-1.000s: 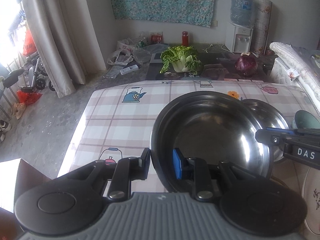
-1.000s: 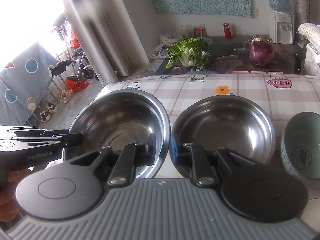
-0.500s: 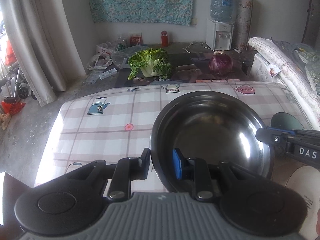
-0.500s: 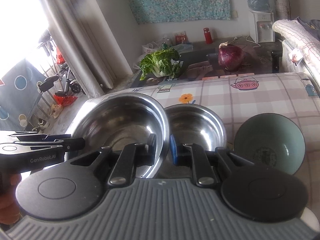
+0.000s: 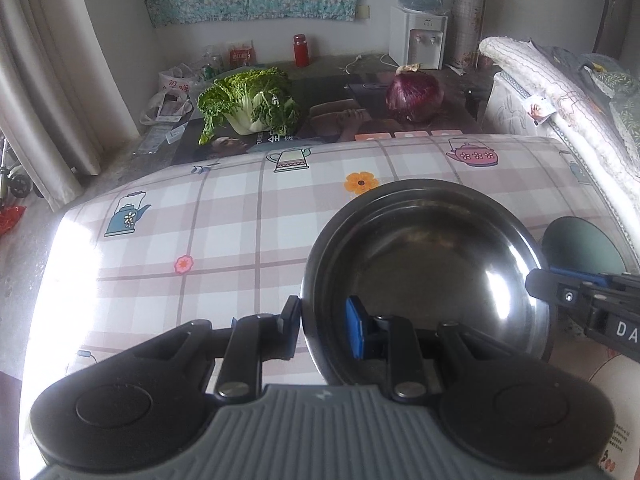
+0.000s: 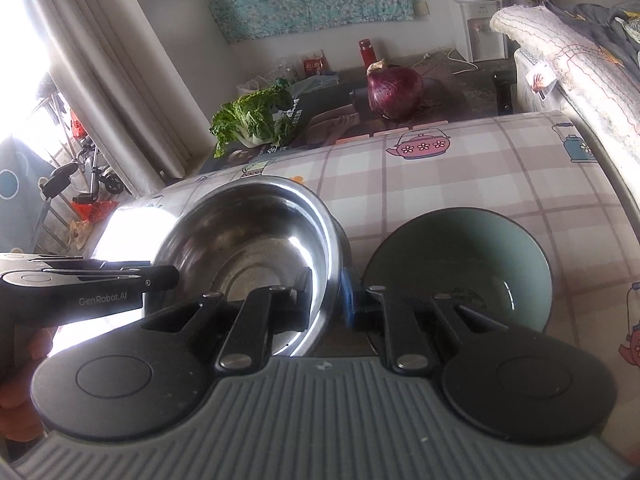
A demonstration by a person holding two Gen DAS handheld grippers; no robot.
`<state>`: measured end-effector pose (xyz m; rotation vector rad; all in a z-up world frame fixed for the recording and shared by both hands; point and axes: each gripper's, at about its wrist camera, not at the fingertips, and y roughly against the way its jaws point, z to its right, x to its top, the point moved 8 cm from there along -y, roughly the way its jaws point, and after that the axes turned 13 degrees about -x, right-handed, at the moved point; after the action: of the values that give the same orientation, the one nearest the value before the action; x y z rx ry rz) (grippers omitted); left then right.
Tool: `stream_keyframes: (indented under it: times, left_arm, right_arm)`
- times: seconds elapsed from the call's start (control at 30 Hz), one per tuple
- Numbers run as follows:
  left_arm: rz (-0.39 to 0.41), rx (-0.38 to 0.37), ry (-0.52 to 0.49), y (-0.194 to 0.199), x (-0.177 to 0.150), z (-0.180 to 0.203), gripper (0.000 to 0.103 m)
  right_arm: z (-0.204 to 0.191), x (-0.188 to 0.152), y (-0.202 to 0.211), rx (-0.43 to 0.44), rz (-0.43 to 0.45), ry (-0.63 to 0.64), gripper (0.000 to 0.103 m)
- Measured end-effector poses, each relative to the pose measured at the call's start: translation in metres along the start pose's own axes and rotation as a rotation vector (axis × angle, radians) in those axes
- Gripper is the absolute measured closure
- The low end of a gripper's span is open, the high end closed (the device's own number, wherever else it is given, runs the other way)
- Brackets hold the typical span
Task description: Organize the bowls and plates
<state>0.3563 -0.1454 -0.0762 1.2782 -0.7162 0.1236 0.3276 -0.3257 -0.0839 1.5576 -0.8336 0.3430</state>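
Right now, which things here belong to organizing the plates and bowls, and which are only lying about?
For the job:
steel bowl, held by both grippers
green bowl

Lying about:
cabbage
red onion
red bottle
water dispenser

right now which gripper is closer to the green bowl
Right. The right gripper pinches the steel bowl's rim right beside the green bowl; the left gripper grips the opposite rim.

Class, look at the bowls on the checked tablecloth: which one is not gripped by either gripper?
The green ceramic bowl. It sits free on the tablecloth, while the steel bowl beside it has both the left gripper and right gripper clamped on its rim.
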Motion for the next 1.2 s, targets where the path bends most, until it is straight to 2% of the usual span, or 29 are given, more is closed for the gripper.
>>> stream_keyframes:
  times: [0.13,0.37,0.5,0.6,0.77,0.83,1.03,1.1,1.17,1.2]
  left_arm:
    - [-0.021,0.000,0.006,-0.009,-0.003,-0.003,0.077]
    - [-0.010,-0.001,0.008,-0.007,-0.002,-0.006,0.075]
    - [0.004,-0.007,0.019,0.000,-0.003,-0.008,0.068]
    - [0.023,-0.013,0.026,0.009,-0.003,-0.010,0.060]
    - [0.060,-0.020,0.041,0.026,-0.003,-0.014,0.051]
    - [0.070,-0.028,0.049,0.031,-0.004,-0.016,0.048]
    - [0.095,-0.068,0.092,0.048,-0.014,-0.023,0.032]
    - [0.103,-0.069,0.100,0.055,-0.020,-0.028,0.029]
    - [0.105,-0.065,0.102,0.060,-0.025,-0.032,0.027]
    - [0.108,-0.062,0.104,0.063,-0.029,-0.034,0.026]
  right_arm:
    - [0.000,-0.001,-0.008,0.003,-0.010,-0.001,0.087]
    - [-0.005,-0.003,-0.012,-0.015,-0.013,0.019,0.086]
    - [-0.008,-0.003,-0.011,-0.021,-0.011,0.030,0.082]
    - [-0.012,-0.003,-0.004,-0.018,0.007,0.042,0.072]
    - [-0.021,0.004,0.009,-0.037,0.074,0.081,0.037]
    - [-0.023,0.006,0.013,-0.046,0.096,0.091,0.030]
    - [-0.026,0.010,0.035,-0.012,0.131,0.082,0.030]
    - [-0.030,0.005,0.044,0.009,0.131,0.111,0.037]
    - [-0.036,-0.005,0.051,0.024,0.115,0.162,0.053]
    - [-0.039,-0.011,0.053,0.031,0.099,0.184,0.056]
